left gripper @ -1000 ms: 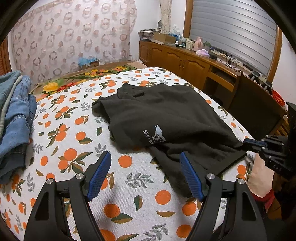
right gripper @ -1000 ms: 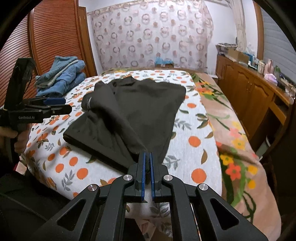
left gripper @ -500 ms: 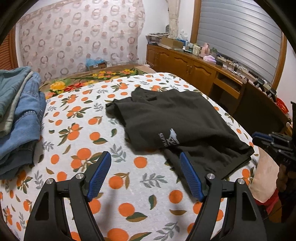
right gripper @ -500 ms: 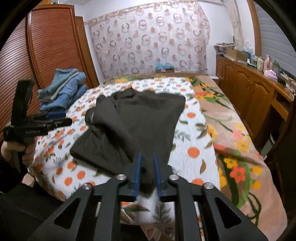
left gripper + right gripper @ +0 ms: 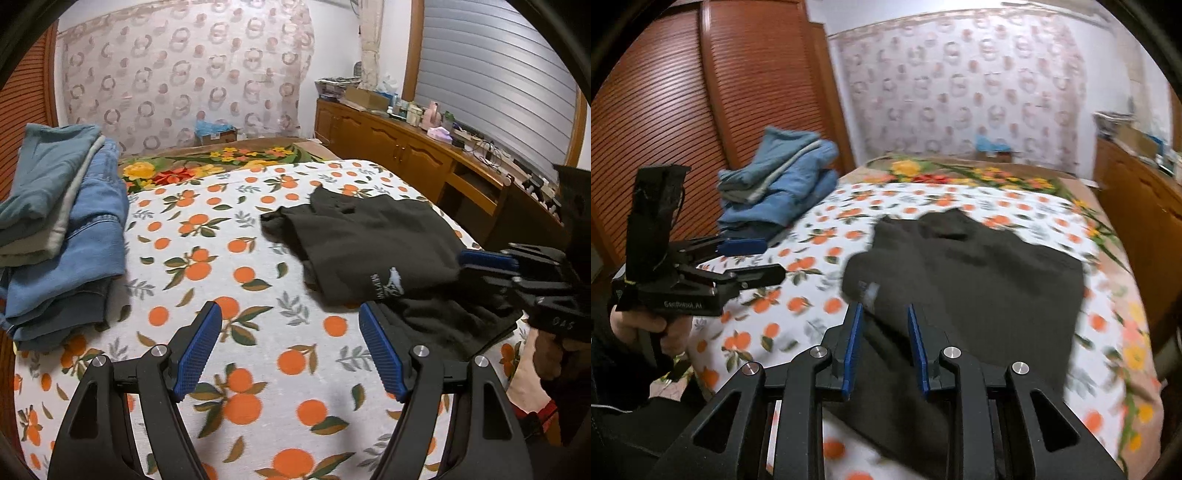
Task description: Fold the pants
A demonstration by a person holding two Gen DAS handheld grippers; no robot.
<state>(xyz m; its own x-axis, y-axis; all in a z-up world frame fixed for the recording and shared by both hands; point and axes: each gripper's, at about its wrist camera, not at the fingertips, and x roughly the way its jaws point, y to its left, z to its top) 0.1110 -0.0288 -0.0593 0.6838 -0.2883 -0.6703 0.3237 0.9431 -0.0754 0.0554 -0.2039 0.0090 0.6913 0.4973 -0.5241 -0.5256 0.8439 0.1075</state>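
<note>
Dark pants lie folded on the orange-print bedspread, well apart from a stack of blue jeans at its far edge. The left gripper hovers over bare bedspread, jaws spread wide and empty. The right gripper, jaws just opening, stands slightly parted above the pants, pinching nothing.

Bedroom. Bed under white cover printed with oranges and leaves; floral blanket beyond it toward far wall. Curtain with ring pattern hangs across far wall. Brown slatted wardrobe doors on one side. Long wooden cabinet along other side, top cluttered with boxes and bottles. Window above it, grey roller shutter down. Walls white.
</note>
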